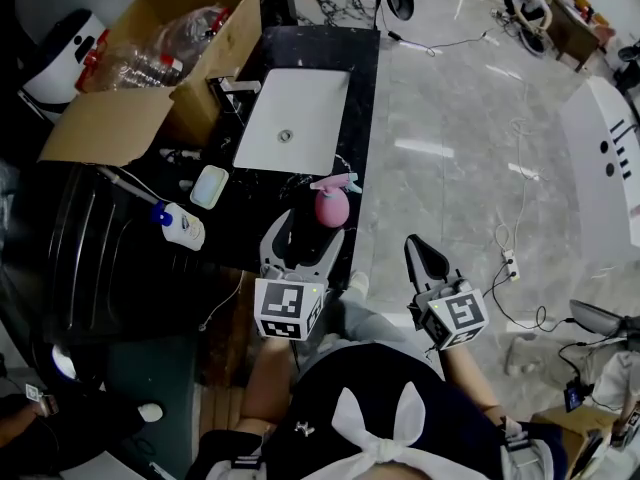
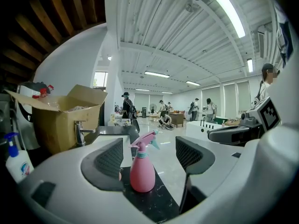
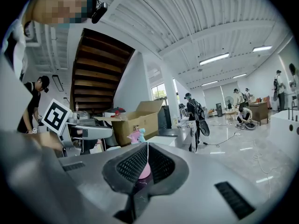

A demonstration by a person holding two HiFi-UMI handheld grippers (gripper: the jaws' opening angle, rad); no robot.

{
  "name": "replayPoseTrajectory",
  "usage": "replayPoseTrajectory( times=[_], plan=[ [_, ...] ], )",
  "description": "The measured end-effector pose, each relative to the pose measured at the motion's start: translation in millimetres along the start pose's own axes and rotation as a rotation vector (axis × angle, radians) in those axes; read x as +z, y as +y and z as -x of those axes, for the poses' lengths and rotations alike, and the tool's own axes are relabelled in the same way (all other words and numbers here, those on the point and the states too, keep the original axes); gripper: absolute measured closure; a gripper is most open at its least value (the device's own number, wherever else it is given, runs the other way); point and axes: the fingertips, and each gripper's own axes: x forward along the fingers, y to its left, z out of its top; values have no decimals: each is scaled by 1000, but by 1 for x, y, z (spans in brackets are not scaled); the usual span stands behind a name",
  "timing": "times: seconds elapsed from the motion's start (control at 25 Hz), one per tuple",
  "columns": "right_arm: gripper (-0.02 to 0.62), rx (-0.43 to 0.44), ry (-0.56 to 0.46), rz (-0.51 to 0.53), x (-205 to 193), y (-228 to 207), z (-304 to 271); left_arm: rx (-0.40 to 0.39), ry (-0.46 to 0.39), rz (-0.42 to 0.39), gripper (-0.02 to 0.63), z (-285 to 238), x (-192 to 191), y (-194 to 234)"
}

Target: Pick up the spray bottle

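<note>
Head view: my left gripper [image 1: 305, 230] has its jaws spread wide at the near edge of the black counter [image 1: 362, 118]. The pink spray bottle [image 1: 332, 206] stands upright just ahead of its fingertips, toward the right jaw. Beyond the bottle is the white sink [image 1: 295, 108]. Off to this gripper's left lie a pale soap dish [image 1: 208, 186] and a white bottle with a blue cap [image 1: 180, 224], with an open cardboard box [image 1: 110, 123] further out. My right gripper [image 1: 418, 253] hangs off the counter over the floor, to the bottle's right, with its jaws pressed together.

Left gripper view: the left gripper [image 2: 149, 154] is spread, and the spray bottle [image 2: 142, 172] stands on the counter between the two pads. It is nearer the left pad and clear of the right one, and neither pad presses on it. The cardboard box [image 2: 60, 125] is ahead to the left.

Right gripper view: the right gripper [image 3: 142, 164] has its pads closed on each other with nothing pinched. The spray bottle [image 3: 136, 135] shows beyond them, ahead and slightly left, and the left gripper [image 3: 88, 132] is further left.
</note>
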Motion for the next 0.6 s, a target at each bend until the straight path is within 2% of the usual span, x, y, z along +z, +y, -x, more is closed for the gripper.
replayPoseTrajectory(
  times=[0.6],
  plan=[
    [572, -33, 21, -23, -9, -26, -16, -10, 106, 8, 252, -31, -29, 7]
  ],
)
